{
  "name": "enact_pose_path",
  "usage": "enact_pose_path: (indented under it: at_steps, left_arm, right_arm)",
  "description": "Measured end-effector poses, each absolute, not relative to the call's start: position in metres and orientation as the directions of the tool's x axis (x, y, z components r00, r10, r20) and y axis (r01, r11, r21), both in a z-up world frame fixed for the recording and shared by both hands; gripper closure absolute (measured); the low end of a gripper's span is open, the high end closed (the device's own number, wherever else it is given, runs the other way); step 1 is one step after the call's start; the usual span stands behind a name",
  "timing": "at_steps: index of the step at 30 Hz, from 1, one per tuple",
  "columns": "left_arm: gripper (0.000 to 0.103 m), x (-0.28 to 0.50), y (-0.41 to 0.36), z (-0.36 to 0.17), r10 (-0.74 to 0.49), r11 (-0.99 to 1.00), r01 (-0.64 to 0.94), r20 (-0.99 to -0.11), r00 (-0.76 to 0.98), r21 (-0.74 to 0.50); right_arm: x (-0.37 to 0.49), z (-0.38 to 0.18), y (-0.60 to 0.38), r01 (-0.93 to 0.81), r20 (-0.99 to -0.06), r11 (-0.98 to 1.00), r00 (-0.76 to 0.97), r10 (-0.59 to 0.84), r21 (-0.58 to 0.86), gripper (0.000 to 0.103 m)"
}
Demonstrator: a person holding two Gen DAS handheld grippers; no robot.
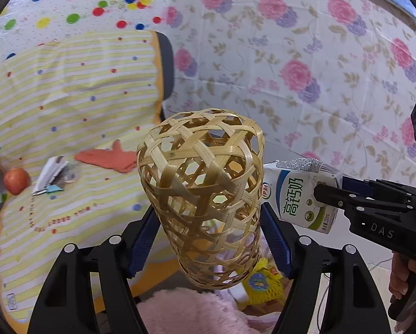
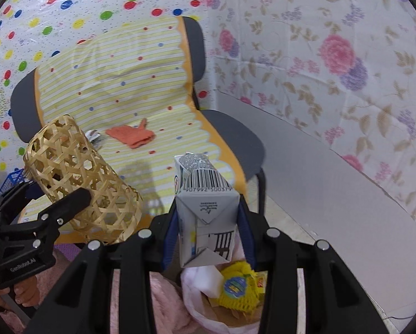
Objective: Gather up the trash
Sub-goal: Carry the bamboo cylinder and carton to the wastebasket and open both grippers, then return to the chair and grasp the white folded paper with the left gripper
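While the left tongs (image 1: pixel 208 233) clasp a woven basket (image 1: pixel 205 189), the right tongs (image 2: pixel 208 233) pinch a milk carton (image 2: pixel 206 211) above a bin (image 2: pixel 196 303) of scraps.

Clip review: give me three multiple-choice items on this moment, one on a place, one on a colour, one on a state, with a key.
1. Where does the orange cloth lie?
A. on the striped chair cover
B. in the woven bamboo basket
C. on the floor

2. Main lettering colour on the white milk carton?
A. red
B. green
C. black

3. What does the right gripper hold?
A. nothing
B. the basket
C. the carton

Key: A, the cloth rests on the seat; B, large green characters; C, its jaws clamp the carton, while the left gripper holds the basket.
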State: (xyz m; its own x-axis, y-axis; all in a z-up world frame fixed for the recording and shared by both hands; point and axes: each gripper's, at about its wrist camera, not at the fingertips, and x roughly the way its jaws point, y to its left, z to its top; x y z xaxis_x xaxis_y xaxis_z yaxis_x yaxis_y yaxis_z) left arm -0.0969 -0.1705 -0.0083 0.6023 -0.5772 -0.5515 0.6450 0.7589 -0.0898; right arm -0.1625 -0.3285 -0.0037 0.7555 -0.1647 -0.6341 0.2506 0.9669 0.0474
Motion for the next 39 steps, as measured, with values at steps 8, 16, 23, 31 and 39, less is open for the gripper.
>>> enact_pose_path:
  at_steps: [8, 16, 23, 31, 39]
  left_arm:
    - [0.03, -0.103, -0.213, -0.028, -0.624, 0.684, 0.722, -0.596, 0.506, -0.105]
    - [0.028, -0.097, -0.247, -0.038, -0.648, 0.644, 0.754, -0.616, 0.448, -0.128]
    - [0.015, -0.087, -0.247, -0.045, -0.647, 0.648, 0.744, -0.632, 0.427, -0.161]
    - [0.015, -0.084, -0.211, -0.044, -0.569, 0.725, 0.679, -0.656, 0.496, -0.116]
    - [0.015, -0.09, -0.17, -0.024, -0.522, 0.786, 0.612, -0.622, 0.584, -0.085]
  right_arm:
    - [-0.192, -0.019, -0.358, 0.347, -0.672, 0.937, 0.701, -0.238, 0.031, 0.064]
    - [-0.198, -0.039, -0.381, 0.396, -0.7, 0.917, 0.669, -0.253, 0.048, 0.064]
    - [-0.194, -0.059, -0.395, 0.417, -0.725, 0.903, 0.653, -0.219, 0.102, 0.052]
    - [-0.198, -0.045, -0.389, 0.399, -0.707, 0.913, 0.67, -0.227, 0.085, 0.052]
    - [-0.19, -0.016, -0.357, 0.306, -0.666, 0.947, 0.727, -0.168, 0.095, 0.052]
